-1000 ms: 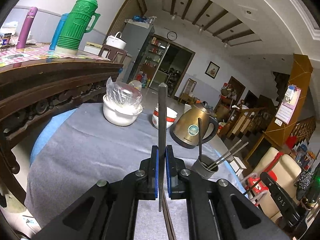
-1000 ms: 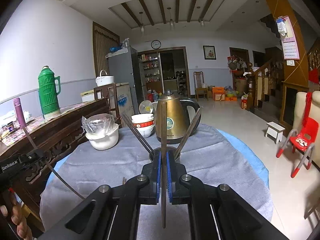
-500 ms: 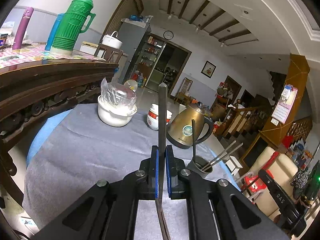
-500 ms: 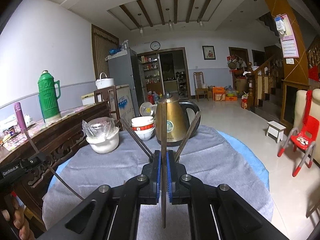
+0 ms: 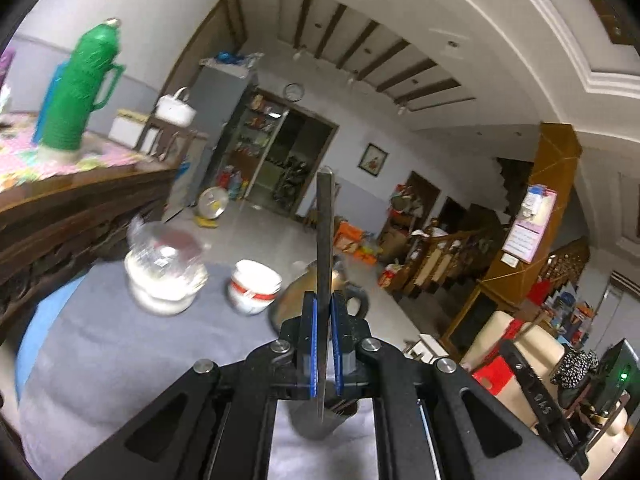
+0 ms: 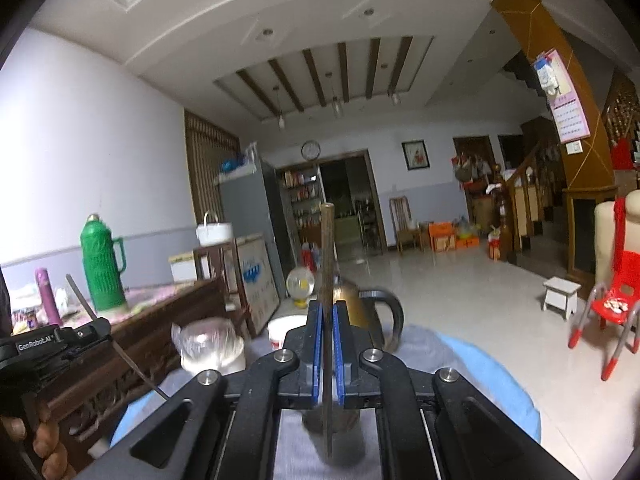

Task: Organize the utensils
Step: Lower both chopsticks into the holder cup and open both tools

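Observation:
My left gripper (image 5: pixel 323 300) is shut on a flat metal chopstick (image 5: pixel 325 220) that stands upright between the blue pads. My right gripper (image 6: pixel 328 308) is shut on a second upright chopstick (image 6: pixel 328 248). A dark grey utensil cup (image 5: pixel 308 420) shows just below the left jaws, mostly hidden by them. The same cup (image 6: pixel 348 420) sits under the right jaws. In the right wrist view the left gripper (image 6: pixel 60 344) appears at the far left in a hand, its chopstick (image 6: pixel 120 344) slanting down to the right.
The round table has a grey cloth (image 5: pixel 100 360). On it stand a brass kettle (image 6: pixel 360 300), stacked red-and-white bowls (image 5: pixel 254 292) and a white bowl under plastic wrap (image 5: pixel 160 280). A dark wooden sideboard (image 5: pixel 80 208) with a green thermos (image 5: pixel 80 92) borders the left.
Both grippers have risen with their chopsticks still held, and both views tilt upward. The cup now lies under the jaws, and the chopsticks standing in it are out of sight.

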A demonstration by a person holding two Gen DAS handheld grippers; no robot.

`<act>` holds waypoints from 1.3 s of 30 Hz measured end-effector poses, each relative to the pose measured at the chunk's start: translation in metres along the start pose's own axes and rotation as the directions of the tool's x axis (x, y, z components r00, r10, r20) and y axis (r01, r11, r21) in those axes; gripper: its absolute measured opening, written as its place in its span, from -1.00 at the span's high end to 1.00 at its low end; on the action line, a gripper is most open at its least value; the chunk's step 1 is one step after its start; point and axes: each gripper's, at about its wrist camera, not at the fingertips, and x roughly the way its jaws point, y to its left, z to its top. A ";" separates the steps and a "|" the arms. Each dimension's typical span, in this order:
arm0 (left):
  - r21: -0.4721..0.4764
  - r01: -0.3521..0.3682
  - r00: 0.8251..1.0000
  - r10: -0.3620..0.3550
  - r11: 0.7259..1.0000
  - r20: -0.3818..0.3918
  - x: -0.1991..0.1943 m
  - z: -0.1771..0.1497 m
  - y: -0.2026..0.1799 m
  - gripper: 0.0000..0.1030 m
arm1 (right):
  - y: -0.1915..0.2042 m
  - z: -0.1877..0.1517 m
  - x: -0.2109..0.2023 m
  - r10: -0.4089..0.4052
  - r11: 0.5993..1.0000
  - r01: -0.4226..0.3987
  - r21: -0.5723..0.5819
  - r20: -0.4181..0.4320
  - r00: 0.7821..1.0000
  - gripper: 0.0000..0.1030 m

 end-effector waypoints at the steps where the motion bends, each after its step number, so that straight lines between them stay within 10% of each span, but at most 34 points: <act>1: 0.010 0.011 1.000 -0.011 1.000 -0.002 0.010 0.002 -0.008 0.87 | 0.000 0.002 0.004 0.001 1.000 -0.001 0.001 0.004 1.000 0.88; 15: 0.093 0.011 0.988 0.004 0.996 -0.153 0.112 -0.035 -0.039 0.87 | -0.011 -0.033 0.087 -0.011 1.000 0.010 -0.008 -0.106 0.994 0.88; 39: 0.118 -0.037 0.931 0.077 0.992 -0.357 0.151 -0.076 -0.029 0.87 | -0.021 -0.075 0.120 -0.038 0.999 0.038 -0.006 -0.297 0.954 0.88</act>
